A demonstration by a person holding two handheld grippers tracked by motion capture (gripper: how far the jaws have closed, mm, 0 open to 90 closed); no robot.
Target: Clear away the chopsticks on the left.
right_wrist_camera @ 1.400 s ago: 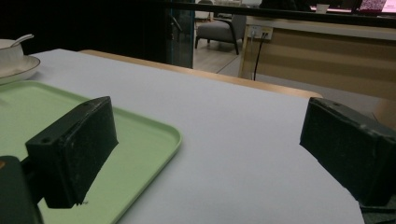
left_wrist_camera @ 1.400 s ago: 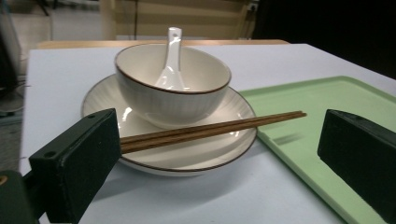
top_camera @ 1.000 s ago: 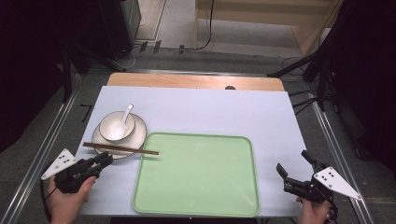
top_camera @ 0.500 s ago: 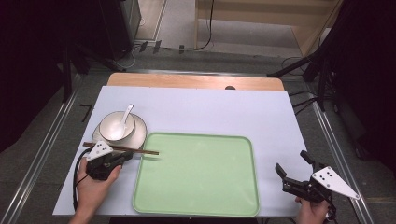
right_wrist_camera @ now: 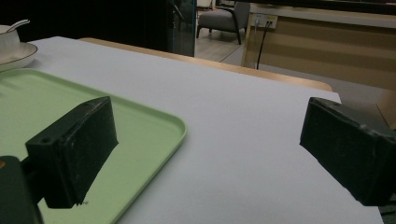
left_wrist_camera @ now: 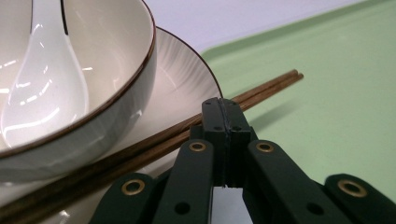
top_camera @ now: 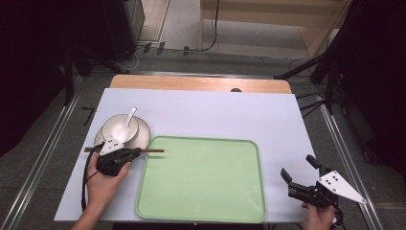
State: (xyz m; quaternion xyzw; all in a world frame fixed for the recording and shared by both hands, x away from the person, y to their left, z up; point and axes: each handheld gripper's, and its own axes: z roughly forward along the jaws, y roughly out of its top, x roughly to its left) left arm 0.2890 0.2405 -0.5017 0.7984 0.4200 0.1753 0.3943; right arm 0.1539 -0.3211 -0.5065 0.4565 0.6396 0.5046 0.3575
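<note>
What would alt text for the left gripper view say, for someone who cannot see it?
The left gripper, black jaws shut together, sits right at a pair of dark wooden chopsticks that rests across a white plate's rim and onto a green tray. On the plate stands a bowl holding a white spoon.

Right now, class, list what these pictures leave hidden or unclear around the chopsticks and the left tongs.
- Left gripper view: the shut left tongs cover where they meet the chopsticks; contact unclear.
- High view: the same tongs hide the chopsticks' middle.
- Left gripper view: the bowl and spoon are cut off by the top and left edges.
- Right gripper view: the plate is cut by the left edge.
</note>
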